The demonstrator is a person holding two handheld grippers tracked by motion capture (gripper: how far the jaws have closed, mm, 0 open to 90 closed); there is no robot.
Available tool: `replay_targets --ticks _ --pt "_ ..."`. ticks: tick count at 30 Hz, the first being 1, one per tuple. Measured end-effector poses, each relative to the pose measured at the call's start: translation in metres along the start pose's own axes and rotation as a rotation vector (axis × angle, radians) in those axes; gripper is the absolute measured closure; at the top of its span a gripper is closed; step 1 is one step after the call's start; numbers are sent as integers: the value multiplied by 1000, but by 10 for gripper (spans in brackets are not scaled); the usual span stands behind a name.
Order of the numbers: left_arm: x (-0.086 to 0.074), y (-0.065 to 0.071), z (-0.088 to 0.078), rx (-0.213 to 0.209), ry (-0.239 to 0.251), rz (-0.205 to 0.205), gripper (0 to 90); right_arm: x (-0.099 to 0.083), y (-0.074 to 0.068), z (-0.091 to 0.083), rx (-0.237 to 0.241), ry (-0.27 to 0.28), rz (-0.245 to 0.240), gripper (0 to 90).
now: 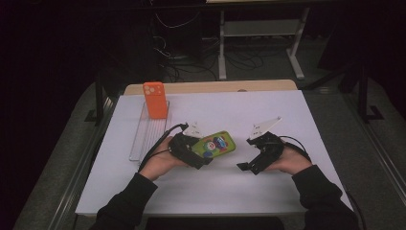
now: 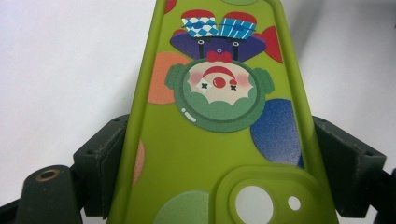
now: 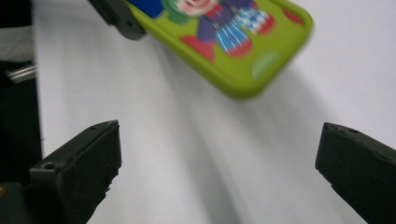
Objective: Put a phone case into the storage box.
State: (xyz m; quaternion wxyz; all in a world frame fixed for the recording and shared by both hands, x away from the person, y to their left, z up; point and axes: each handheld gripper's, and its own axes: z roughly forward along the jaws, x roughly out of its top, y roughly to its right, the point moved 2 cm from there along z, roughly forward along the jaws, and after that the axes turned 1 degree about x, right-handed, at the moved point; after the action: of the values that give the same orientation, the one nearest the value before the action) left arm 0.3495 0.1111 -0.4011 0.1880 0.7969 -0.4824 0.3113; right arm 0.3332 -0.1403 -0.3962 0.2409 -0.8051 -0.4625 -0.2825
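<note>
High view: two hand-held grippers over a white table [image 1: 287, 110].
Clear rack [image 1: 146, 132] at left carries an upright orange case [image 1: 155, 99]; the left gripper [image 1: 203, 154] is clamped on the green clown-print phone case [image 1: 218, 143], while the right gripper [image 1: 245, 166], just beside it, has its jaws wide apart with nothing between them.

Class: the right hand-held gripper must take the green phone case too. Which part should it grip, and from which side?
Grip the free rounded end of the green case, coming from the right, jaws across its long edges. The left hand-held gripper already clamps the camera-hole end, and the right hand-held gripper is open.
</note>
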Motion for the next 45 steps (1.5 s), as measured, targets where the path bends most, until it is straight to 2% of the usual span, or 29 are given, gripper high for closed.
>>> replay_targets --ticks 3,5,8,11,12,14,17,21,24,27,29,33,39,45 --pt "-2 0 -1 22 3 -35 152 -7 1 1 -47 18 54 0" --pt "-4 -1 -3 32 -14 -32 152 -12 2 2 -68 34 94 0" --pt "-4 -2 -7 48 -6 -59 152 -17 -2 5 -114 55 149 0" --pt "-4 -2 -9 59 3 -89 152 -19 -7 8 -151 114 196 0" --pt "-5 -3 -10 61 2 -86 152 -21 -8 9 -162 129 214 0" --pt "-5 -3 -9 64 12 -109 152 -23 -11 13 -173 155 227 0" --pt "-5 -4 -9 62 13 -111 152 -24 -16 18 -200 165 220 0" --pt "-6 -4 -9 55 16 -126 151 -23 -15 21 -236 172 217 0" --pt "-6 -4 -9 52 18 -128 151 -23 -14 21 -265 183 203 0" --pt "-7 -5 -9 50 17 -133 152 -24 -16 23 -295 166 166 0" --pt "-7 -6 -10 50 10 -125 152 -24 -17 25 -324 152 120 0" --pt "-8 -5 -9 45 9 -126 151 -23 -19 26 -371 142 58 0" --pt "-8 -5 -8 37 5 -121 151 -21 -23 25 -429 145 -18 0" --pt "-8 -4 -8 33 4 -118 151 -20 -28 27 -506 122 -148 0"
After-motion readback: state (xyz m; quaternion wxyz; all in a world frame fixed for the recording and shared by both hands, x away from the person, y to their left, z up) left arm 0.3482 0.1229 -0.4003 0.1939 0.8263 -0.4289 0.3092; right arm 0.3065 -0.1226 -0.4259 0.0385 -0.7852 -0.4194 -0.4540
